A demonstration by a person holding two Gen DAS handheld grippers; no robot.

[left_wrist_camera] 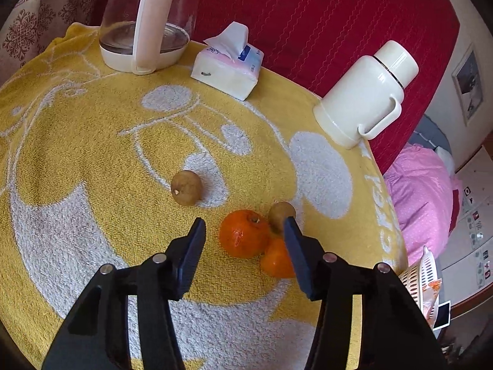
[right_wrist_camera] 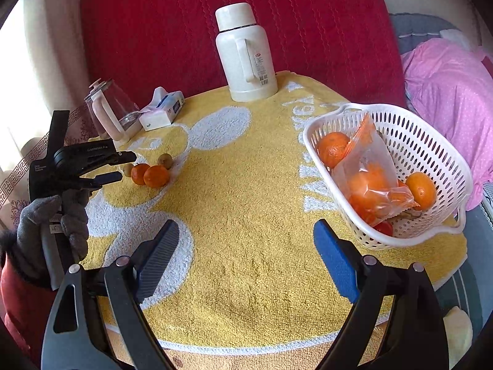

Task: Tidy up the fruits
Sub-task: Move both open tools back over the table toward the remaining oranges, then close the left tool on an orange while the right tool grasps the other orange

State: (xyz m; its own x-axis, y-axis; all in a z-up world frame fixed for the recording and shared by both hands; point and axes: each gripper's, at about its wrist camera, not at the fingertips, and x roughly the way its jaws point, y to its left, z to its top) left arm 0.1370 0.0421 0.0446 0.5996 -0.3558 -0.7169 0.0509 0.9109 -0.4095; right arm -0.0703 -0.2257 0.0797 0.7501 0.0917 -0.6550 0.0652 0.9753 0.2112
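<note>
**Left gripper at the fruit cluster, nothing held**

While your left gripper point(left_wrist_camera: 243, 225) hung over the towel point(left_wrist_camera: 92, 154), its jaws stood apart with nothing pressed between the pads. The front mandarin point(left_wrist_camera: 243, 234) lay in the gap, nearer the right-hand finger than the left-hand one, and clear of both as far as the wrist view showed. A second mandarin point(left_wrist_camera: 275, 262) sat just behind it, partly hidden by that finger, and a small brown fruit point(left_wrist_camera: 280, 214) touched the pair at the far side. Another brown fruit point(left_wrist_camera: 186, 187) lay apart, ahead and to the left.

Your right gripper point(right_wrist_camera: 246, 256) was wide open and empty over bare towel, well away from the cluster. The basket point(right_wrist_camera: 431, 154), already holding mandarins and a plastic bag point(right_wrist_camera: 369, 166), stood at the opposite side of the table, close to that right gripper.

So the left one was the nearer to the loose fruit, pointing steeply down; the mandarin, being round, offered no axis to favour. Centring it between the fingers probably mattered most.
</note>
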